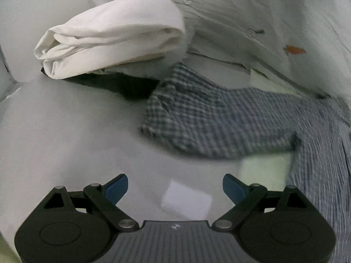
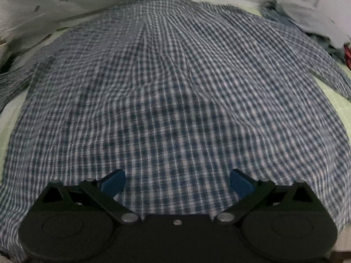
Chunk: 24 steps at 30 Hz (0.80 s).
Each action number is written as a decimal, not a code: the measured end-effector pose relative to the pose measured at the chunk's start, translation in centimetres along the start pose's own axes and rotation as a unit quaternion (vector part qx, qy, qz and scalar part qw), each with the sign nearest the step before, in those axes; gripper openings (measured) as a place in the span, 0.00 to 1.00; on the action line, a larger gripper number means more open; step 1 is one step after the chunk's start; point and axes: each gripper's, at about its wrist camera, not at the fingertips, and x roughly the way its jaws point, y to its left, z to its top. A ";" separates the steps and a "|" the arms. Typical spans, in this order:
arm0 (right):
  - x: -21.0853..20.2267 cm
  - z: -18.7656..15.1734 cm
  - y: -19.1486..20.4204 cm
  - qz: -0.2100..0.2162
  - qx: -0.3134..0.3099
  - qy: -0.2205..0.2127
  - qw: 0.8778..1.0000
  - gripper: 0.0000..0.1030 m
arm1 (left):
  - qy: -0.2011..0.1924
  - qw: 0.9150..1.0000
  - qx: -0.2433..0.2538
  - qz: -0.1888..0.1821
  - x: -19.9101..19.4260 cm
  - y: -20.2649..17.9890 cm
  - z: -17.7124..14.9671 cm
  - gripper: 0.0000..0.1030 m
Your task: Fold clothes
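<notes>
A blue-and-white checked shirt [image 2: 175,87] lies spread flat, back side up, collar at the far end. It fills the right wrist view. My right gripper [image 2: 176,183] hovers open over its near hem, with nothing between the blue fingertips. In the left wrist view one sleeve of the checked shirt [image 1: 208,120] stretches from the right to its cuff near the middle. My left gripper [image 1: 175,189] is open over bare white surface, well short of that cuff.
A folded white garment [image 1: 114,35] sits at the back left on a dark cloth [image 1: 122,85]. White bedding with an orange print [image 1: 294,49] rises behind. A pale green sheet [image 1: 263,171] lies under the shirt. Crumpled clothes [image 2: 307,17] lie at the far right.
</notes>
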 end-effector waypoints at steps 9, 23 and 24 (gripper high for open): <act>0.4 0.8 1.9 -0.015 0.016 -0.002 1.000 1.00 | -0.029 1.000 -0.004 -0.003 4.5 1.1 4.3 0.86; 1.4 2.3 2.9 -0.006 0.000 -0.005 1.000 1.00 | -0.057 0.983 0.139 -0.101 4.0 -6.8 5.5 0.02; 1.5 2.4 3.0 -0.004 -0.003 -0.006 1.000 1.00 | -0.059 0.978 0.164 -0.116 3.6 -8.1 4.8 0.02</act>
